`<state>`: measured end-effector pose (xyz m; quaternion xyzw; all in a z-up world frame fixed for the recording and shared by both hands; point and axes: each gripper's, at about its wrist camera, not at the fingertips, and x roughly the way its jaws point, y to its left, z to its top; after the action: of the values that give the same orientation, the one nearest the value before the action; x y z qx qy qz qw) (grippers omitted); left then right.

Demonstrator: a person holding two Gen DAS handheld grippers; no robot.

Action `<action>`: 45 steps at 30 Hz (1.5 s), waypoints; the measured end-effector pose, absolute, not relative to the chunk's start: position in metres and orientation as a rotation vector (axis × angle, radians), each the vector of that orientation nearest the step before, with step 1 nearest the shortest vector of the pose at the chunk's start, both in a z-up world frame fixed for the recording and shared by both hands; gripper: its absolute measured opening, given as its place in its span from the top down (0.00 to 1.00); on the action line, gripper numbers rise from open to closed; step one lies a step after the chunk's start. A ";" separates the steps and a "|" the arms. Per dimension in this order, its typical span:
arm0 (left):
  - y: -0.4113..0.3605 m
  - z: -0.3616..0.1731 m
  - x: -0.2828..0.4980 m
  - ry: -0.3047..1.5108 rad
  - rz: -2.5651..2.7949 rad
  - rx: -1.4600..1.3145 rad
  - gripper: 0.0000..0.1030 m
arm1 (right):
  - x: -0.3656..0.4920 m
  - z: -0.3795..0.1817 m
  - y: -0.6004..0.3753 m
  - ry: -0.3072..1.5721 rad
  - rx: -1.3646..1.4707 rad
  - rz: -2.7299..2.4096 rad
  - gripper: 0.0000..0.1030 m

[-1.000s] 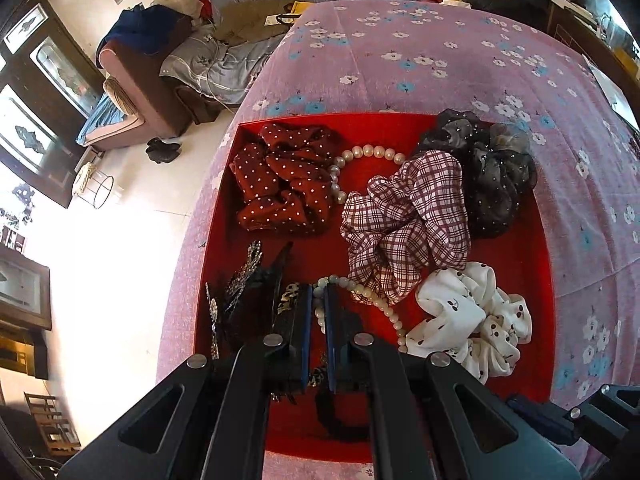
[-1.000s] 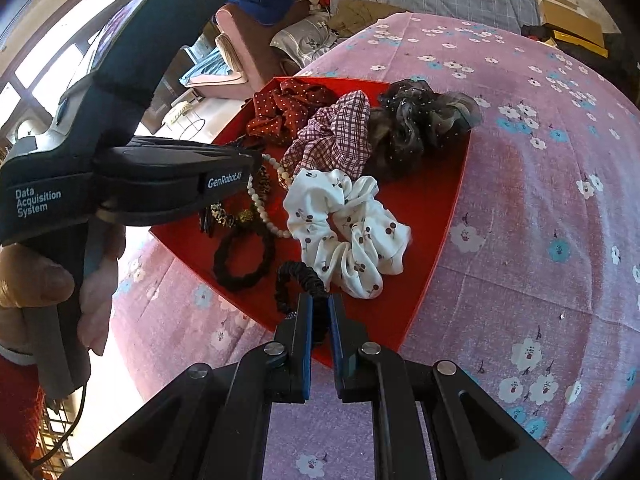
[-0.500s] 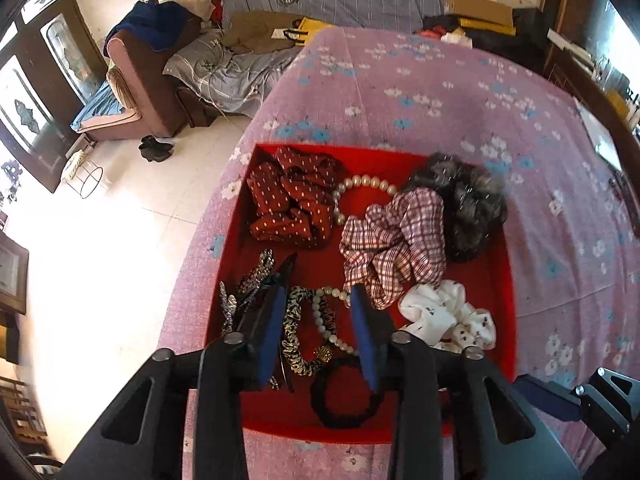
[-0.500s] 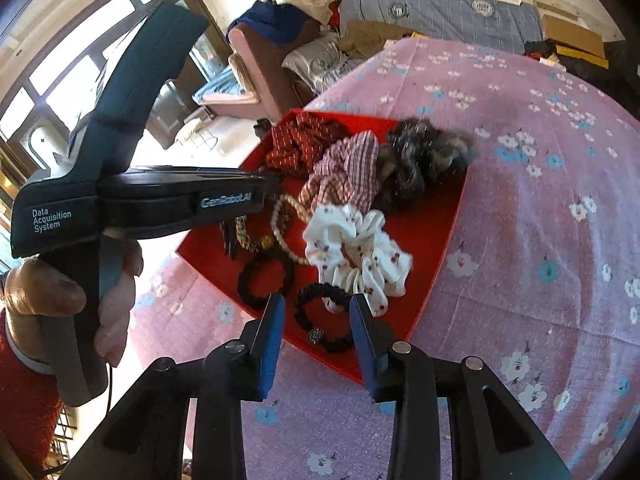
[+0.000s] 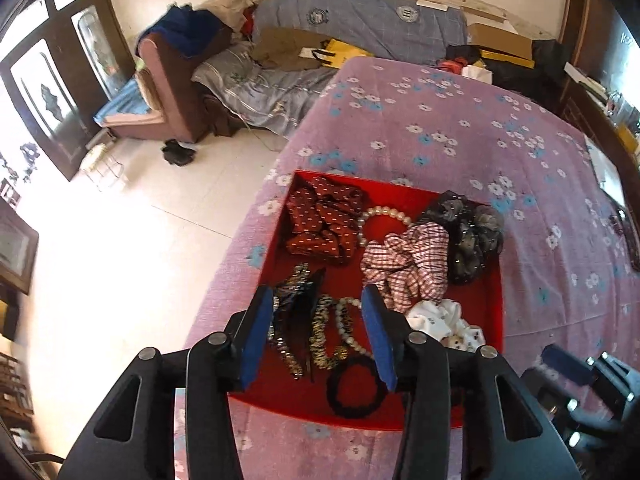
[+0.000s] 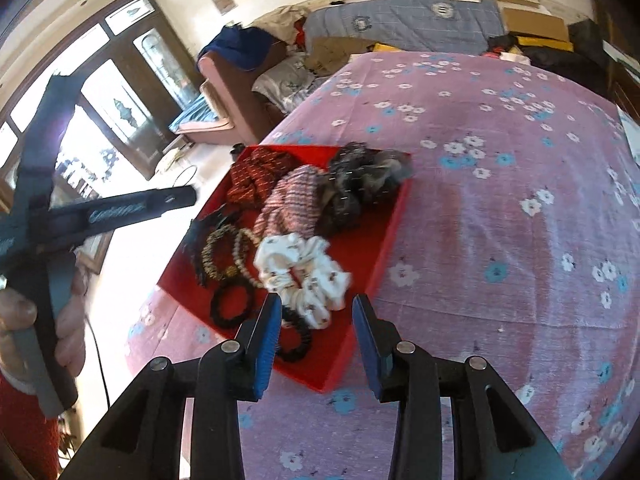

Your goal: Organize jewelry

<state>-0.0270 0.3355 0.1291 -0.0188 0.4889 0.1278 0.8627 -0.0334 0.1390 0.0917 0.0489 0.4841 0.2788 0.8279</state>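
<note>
Hovering above the shallow red square tray [image 5: 494,280] on the bed, your left tool [image 5: 318,322] and right tool [image 6: 316,326] have just spread, empty (jewellery lies inside); withdraw straight upward.

We see red tray [image 5: 494,304], purple floral bedspread [image 5: 460,128], red dotted scrunchie [image 5: 322,220], pink plaid scrunchie [image 5: 408,268], white pearls [image 5: 384,214].

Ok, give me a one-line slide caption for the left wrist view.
Open left gripper above a red tray of scrunchies, pearl bracelets and black hair ties on a floral purple bedspread.
</note>
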 end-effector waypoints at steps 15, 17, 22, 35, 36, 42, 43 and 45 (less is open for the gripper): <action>0.344 0.118 -0.043 1.040 0.379 -0.003 0.51 | 0.005 0.065 0.157 1.112 0.056 0.496 0.61; 0.344 0.118 -0.043 1.042 0.384 0.002 0.51 | 0.014 0.060 0.162 1.123 0.048 0.490 0.61; 0.343 0.116 -0.042 1.049 0.379 0.002 0.51 | 0.022 0.055 0.168 1.129 0.006 0.455 0.80; 0.342 0.109 -0.044 1.071 0.364 -0.035 0.51 | 0.010 0.062 0.159 1.129 -0.001 0.436 0.94; 0.343 0.109 -0.045 1.073 0.361 -0.044 0.51 | 0.008 0.065 0.158 1.122 0.006 0.439 0.94; 0.345 0.107 -0.057 1.072 0.380 -0.078 0.50 | -0.011 0.085 0.160 1.072 -0.037 0.435 0.86; 0.345 0.108 -0.060 1.066 0.384 -0.081 0.50 | -0.015 0.088 0.162 1.066 -0.045 0.439 0.82; 0.344 0.109 -0.065 1.054 0.395 -0.084 0.47 | -0.022 0.093 0.165 1.051 -0.060 0.452 0.66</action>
<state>-0.0649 0.3440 0.1089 -0.0396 0.4993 0.1870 0.8451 -0.0220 0.1652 0.0931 -0.0286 0.4971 0.2136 0.8405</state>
